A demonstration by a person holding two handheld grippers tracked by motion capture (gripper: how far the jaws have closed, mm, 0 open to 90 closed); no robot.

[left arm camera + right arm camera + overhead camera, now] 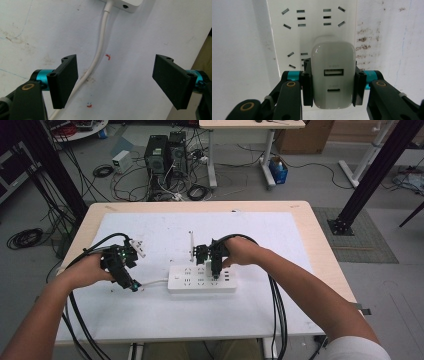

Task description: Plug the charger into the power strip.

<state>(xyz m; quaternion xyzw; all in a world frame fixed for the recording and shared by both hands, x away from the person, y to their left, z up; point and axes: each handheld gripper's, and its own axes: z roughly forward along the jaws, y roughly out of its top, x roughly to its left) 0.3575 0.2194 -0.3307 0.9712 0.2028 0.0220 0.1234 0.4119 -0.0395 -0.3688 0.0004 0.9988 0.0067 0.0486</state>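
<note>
A white power strip [202, 279] lies across the middle of the white mat, its cord [152, 283] running left. My right gripper [215, 270] stands over the strip, shut on a white USB charger [333, 79] that sits against the strip's socket face [312, 30]. The charger's USB ports face the camera in the right gripper view. My left gripper [131, 284] is at the strip's cord end, jaws wide open above the mat. In the left gripper view the cord [96, 60] runs between the jaws, close to the left one, up to the strip's end [125, 5].
The white mat [165, 315] covers most of the wooden table [320, 250]. A thin white stick [191, 242] lies behind the strip. Black cables trail from both grippers off the front edge. Computers and cable clutter sit on the floor beyond the table.
</note>
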